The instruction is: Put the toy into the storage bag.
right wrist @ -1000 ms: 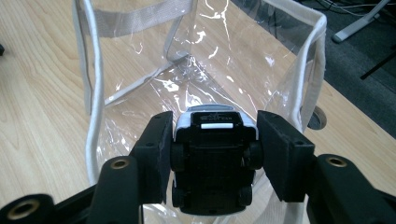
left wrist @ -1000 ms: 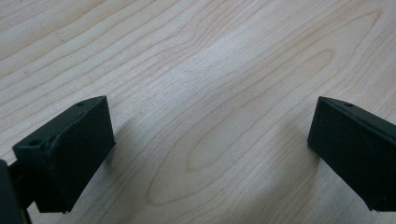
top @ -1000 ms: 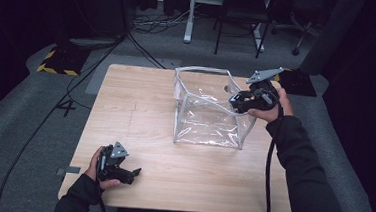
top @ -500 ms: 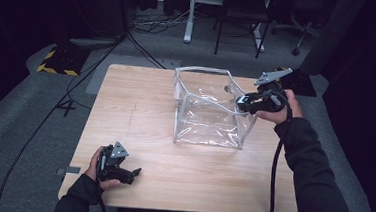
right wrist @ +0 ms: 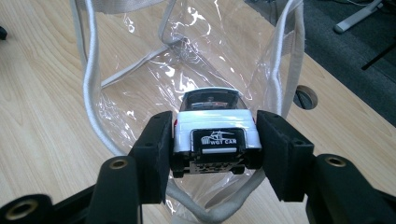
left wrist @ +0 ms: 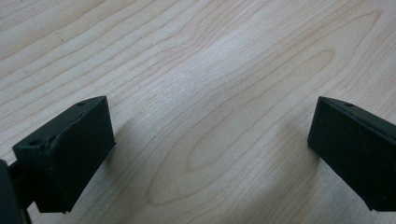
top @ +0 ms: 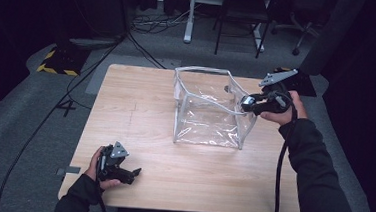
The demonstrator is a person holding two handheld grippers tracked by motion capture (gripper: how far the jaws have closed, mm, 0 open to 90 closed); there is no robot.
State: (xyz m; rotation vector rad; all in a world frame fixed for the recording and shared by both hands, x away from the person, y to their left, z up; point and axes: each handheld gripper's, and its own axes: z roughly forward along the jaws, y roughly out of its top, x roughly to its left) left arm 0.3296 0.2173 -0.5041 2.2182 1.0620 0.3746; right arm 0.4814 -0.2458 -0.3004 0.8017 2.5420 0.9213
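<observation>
Nearest the person, the left gripper [top: 133, 172] rests low at the front left part of the wooden table [top: 140, 112], held in the left hand [top: 99, 167]. In the left gripper view its two black jaws stand wide apart, with bare wood grain between them and nothing touching either one.

Farther off, on the right side of the table, the right gripper [right wrist: 212, 149] is held by the right hand [top: 288, 110] at the right-hand rim of a clear plastic bag [top: 208, 110]. Its jaws are clamped on a small white toy car [right wrist: 215, 128]. In the right gripper view the car sits squarely between the two pads: the left pad [right wrist: 154, 144] presses on one flank and the right pad [right wrist: 280, 149] on the other, with no gap on either side. The car's rear end, with its dark plate and white lettering, faces the camera, and the roof and rear window point away toward the bag. The car hangs over the bag's white-trimmed rim [right wrist: 91, 93], at its near edge; part of the trim passes just below the car.

The bag stands open and upright near the middle of the table, its transparent walls creased and shiny. Beyond the table lie grey floor, cables and the legs of furniture.
</observation>
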